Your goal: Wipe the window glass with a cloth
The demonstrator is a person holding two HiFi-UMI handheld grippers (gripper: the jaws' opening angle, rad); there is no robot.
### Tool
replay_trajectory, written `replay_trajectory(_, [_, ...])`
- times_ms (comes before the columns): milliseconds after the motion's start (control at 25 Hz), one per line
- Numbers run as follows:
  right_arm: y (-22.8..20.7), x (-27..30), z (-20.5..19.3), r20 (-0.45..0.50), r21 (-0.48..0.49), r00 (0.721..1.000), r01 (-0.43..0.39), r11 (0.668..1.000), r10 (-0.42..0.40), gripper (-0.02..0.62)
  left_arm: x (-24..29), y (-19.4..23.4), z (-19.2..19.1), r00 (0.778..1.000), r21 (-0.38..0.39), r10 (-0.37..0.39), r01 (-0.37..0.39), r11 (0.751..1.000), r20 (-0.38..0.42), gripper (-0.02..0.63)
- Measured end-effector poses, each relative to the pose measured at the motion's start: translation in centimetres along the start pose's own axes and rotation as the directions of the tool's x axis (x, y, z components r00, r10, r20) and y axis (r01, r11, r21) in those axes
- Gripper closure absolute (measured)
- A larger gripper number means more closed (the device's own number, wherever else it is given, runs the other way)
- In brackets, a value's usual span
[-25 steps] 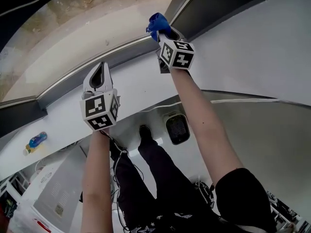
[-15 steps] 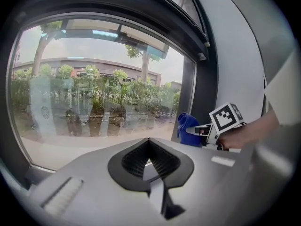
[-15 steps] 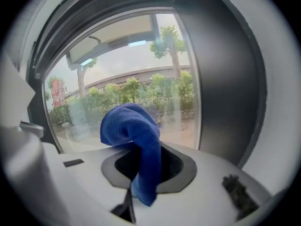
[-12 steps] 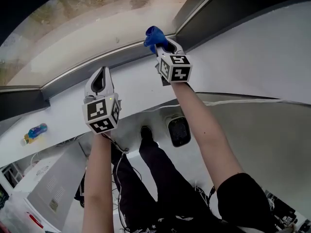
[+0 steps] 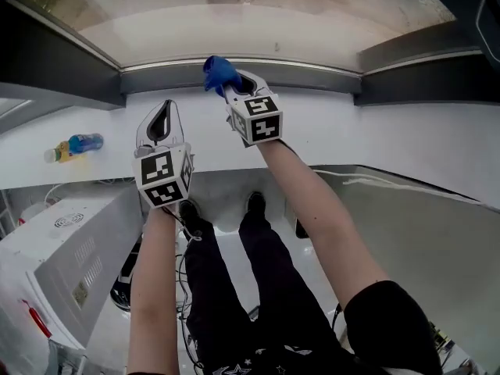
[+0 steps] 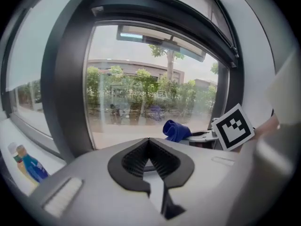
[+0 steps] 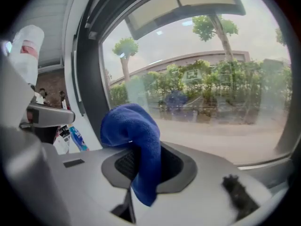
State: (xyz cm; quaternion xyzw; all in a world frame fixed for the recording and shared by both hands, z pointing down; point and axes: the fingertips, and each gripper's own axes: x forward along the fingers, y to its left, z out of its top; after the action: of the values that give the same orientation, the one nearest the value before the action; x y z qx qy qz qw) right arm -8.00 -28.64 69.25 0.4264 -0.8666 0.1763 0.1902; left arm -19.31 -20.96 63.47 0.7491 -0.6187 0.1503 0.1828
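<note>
- Blue and yellow, a small bottle (image 5: 74, 144) lies on its side on the white sill (image 5: 375, 127) at the far left, well apart from both grippers. The left gripper view catches it (image 6: 27, 165) low at its left edge.
- Below the bottle, a white unit (image 5: 58, 264) with vent slots stands at the lower left.
- Next comes the left gripper (image 5: 162, 116), held up over the sill and pointed at the window. In its own view (image 6: 149, 142) the jaws are pressed together with nothing between them.
- Just right of the left gripper and higher, the right gripper (image 5: 228, 88) is clamped on a blue cloth (image 5: 219, 73). In its own view (image 7: 141, 157) the cloth (image 7: 134, 128) bunches above the jaws, and a tail of it hangs down between them.
- The cloth sits at the foot of the window glass (image 5: 258, 10), over the grey bottom rail (image 5: 328, 70) of the frame. Whether it touches the pane or only the rail is hard to tell from these angles.
- In the left gripper view, the cloth (image 6: 176, 130) and the right gripper's marker cube (image 6: 233, 127) lie to the right, in front of the glass (image 6: 141, 93). Trees and a building show beyond it.
- Below and between the forearms, the person's dark trousers (image 5: 258, 287) show.
- Farthest right, a dark frame section (image 5: 426, 84) borders the pane.
</note>
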Motion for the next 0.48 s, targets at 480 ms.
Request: replay_trajectory(480, [18.5, 18.6, 1.3, -0.044, -0.156, 0.982, -0.187, 0.970, 0.182, 0.517, -1.0, 16.9, -5.9, 0.988, -0.129, 0.154, -0.154, 0.980, -0.011, 0.597])
